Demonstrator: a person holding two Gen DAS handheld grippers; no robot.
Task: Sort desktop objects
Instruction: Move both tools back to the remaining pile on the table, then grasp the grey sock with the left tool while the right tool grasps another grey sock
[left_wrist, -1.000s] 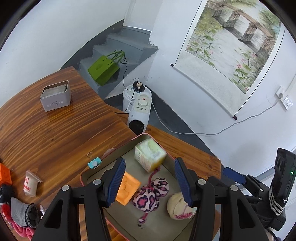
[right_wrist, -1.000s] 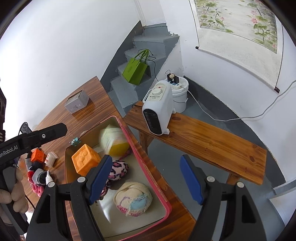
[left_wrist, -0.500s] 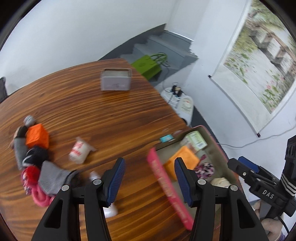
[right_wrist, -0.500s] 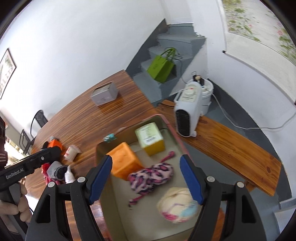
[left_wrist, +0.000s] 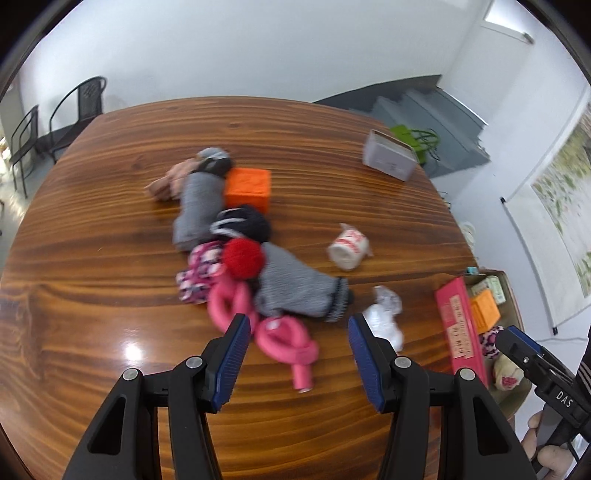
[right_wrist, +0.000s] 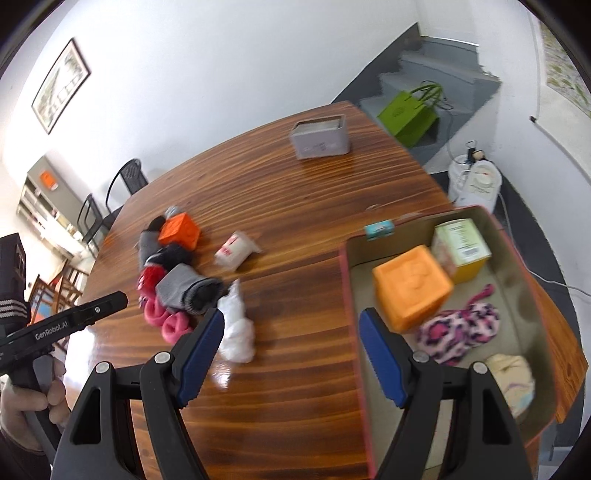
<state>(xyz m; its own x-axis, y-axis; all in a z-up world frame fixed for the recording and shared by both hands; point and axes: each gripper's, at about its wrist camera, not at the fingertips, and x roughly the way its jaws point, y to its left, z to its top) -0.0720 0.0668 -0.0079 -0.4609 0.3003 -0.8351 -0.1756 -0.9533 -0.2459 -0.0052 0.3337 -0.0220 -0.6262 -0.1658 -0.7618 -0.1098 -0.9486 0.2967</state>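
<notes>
A: What is each tool doing?
B: The left tool (left_wrist: 295, 354) is wide, holding nothing, above the pink loops (left_wrist: 284, 341). The right tool (right_wrist: 291, 350) is wide too.
A: And past the loops?
B: A grey sock (left_wrist: 295, 288), then an orange block (left_wrist: 248, 187).

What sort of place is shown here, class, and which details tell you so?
Probably a room in a home: a wooden table, grey stairs with a green bag, a framed picture and chairs.
</notes>
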